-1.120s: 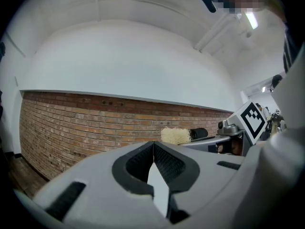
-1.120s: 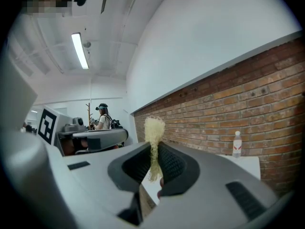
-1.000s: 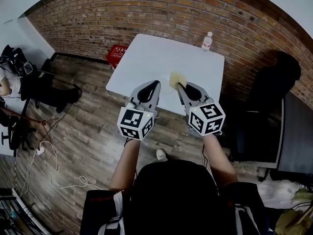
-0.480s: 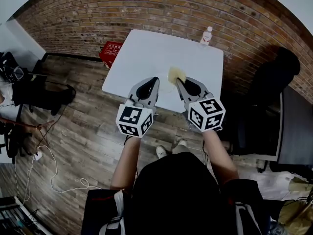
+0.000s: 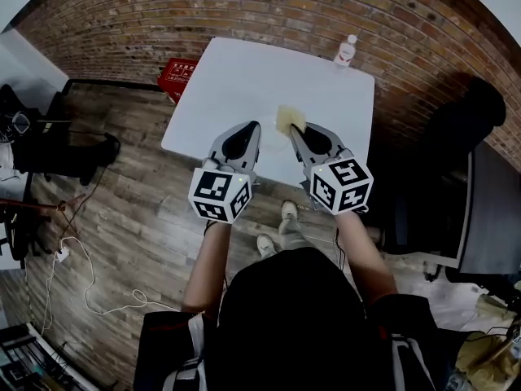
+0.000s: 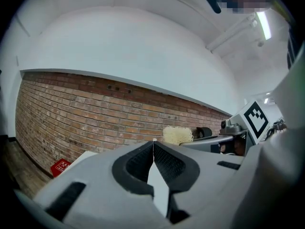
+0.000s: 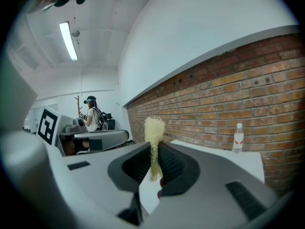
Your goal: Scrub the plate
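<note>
Over the near edge of the white counter [image 5: 244, 80], mid-frame in the head view, both tools hang side by side.
At frame centre the left gripper [image 5: 255, 126] has its jaws pressed together, empty; the right gripper [image 5: 294, 129] is clamped on a yellow scrub pad [image 5: 289, 117] poking past its tips. I cannot tell the plate apart from the white top.

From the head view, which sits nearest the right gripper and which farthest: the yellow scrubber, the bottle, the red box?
1. Scrubber, clamped in the right gripper.
2. Bottle, at the table's far right corner.
3. Red box, on the floor past the table's left edge.
</note>
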Available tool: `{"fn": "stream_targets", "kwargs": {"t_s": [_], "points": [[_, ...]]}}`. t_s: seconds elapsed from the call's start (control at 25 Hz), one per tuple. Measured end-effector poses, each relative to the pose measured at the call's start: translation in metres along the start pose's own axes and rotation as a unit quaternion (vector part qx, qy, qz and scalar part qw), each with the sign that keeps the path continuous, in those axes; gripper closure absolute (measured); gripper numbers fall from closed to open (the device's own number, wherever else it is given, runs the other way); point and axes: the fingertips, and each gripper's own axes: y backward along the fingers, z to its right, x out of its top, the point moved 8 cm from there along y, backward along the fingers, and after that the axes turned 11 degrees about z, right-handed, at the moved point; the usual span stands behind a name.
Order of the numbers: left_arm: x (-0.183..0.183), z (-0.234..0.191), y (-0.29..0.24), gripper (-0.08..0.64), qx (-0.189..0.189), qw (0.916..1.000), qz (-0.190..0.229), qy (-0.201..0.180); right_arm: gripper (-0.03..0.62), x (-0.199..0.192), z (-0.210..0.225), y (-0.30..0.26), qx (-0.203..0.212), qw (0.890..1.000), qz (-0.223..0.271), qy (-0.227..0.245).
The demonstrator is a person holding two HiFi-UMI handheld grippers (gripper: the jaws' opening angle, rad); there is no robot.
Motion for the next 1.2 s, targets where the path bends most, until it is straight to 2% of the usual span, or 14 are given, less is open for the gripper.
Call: {"fn": "stream_targets", "kwargs": {"t_s": [0.24, 0.56, 0.88, 1.08, 1.2], "points": [[-0.017, -0.019, -0.017, 0.54, 0.01, 0.9997, -0.021, -0.008, 0.552, -0.01, 0.018, -0.023, 0.003, 1.0, -0.015, -0.007], [-0.046, -0.037, -0.037, 0.54, 0.007, 0.9992, -0.04, 0.0, 0.552, -0.024, 0.043, -0.05, 0.008, 0.999, -0.04, -0.021], [-0.088, -0.054, -0.045, 0.54, 0.021, 0.9968, -0.074, 0.02, 0.552, -0.053, 0.06, -0.071, 0.016, 0.996, -0.083, -0.027], [-0.106, -0.066, -0.059, 0.54, 0.019, 0.9962, -0.085, 0.007, 0.552, -0.072, 0.076, -0.087, 0.015, 0.995, -0.098, -0.032], [-0.121, -0.068, -0.061, 0.54, 0.018, 0.9956, -0.091, 0.012, 0.552, -0.085, 0.085, -0.087, 0.009, 0.993, -0.107, -0.041]]}}
